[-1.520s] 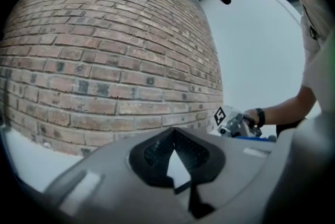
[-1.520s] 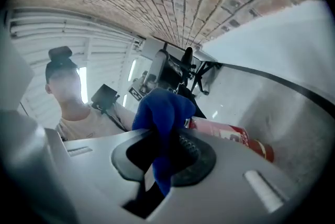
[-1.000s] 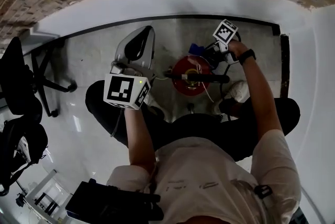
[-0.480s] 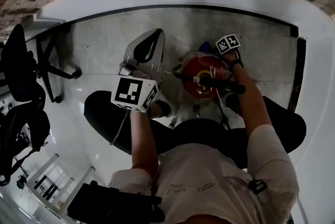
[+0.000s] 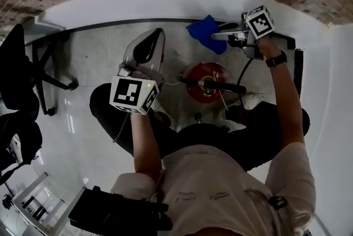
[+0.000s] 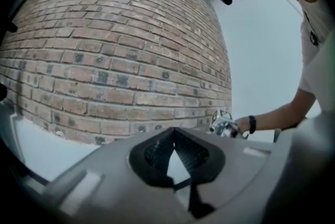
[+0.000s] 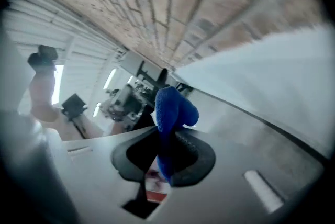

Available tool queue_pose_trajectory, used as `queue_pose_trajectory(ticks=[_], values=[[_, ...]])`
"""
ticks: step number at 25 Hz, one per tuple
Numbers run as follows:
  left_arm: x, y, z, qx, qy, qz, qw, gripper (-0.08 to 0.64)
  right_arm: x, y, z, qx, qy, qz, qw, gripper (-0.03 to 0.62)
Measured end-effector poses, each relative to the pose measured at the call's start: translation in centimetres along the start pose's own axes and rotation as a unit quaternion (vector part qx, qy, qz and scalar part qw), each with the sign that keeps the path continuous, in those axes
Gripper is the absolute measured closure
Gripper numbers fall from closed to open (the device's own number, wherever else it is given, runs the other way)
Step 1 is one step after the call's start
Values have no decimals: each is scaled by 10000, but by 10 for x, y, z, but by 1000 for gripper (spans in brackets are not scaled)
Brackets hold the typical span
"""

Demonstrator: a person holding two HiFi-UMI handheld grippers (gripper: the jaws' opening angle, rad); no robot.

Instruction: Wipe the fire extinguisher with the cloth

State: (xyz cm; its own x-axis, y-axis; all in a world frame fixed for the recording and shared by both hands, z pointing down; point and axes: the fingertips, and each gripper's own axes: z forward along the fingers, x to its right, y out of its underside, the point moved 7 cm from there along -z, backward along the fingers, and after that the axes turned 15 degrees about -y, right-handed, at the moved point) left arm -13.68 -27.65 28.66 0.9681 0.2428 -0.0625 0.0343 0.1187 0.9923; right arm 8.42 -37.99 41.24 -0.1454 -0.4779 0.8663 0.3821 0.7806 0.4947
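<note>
Left gripper: we log the grey two-jaw left gripper (image 5: 148,42) with its marker cube, held to the left of the task's thing. In its own view (image 6: 174,136) the jaws meet at the tips with nothing between them, and they face the red-brown brick wall (image 6: 104,60).
Cloth: a blue, soft, bunched cloth (image 5: 205,33) hangs clear in the air near the wall. It is apart from the cylinder.
Fire extinguisher: a red metal cylinder with a black handle (image 5: 205,81) stands upright on the grey floor between the person's knees. Its long axis points up at the head camera.
Right gripper: the grey right gripper (image 5: 222,36) has its jaws pinched on the cloth (image 7: 172,108), which stands up between them (image 7: 166,152).
Deciding relation: the extinguisher lies below the cloth-bearing jaws and towards the person. We judge the right hand to be the working one, and it must come down and inward for the cloth to meet the red shell.
</note>
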Motion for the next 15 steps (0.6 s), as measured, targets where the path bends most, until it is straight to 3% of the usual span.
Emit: queue_pose_trajectory(ticks=[3,6,10,15], values=[[-5,-10,-2,138,-68,-26,9999,558,-89,-29,20,-858,-912,-417,9913,538],[-11,-11,-4,188,-150,-58,9997,558,-135,-23,47,-1719,-1497,-364,9730,538],[-16,-2,-4,170,-168,-73,9997,558,-120,3,80,-2670,-1420,95,9531,538],[-14,3,-10,87,-211,-114,9997,558,-63,-1,88,-2791,-1444,573,9476,538]])
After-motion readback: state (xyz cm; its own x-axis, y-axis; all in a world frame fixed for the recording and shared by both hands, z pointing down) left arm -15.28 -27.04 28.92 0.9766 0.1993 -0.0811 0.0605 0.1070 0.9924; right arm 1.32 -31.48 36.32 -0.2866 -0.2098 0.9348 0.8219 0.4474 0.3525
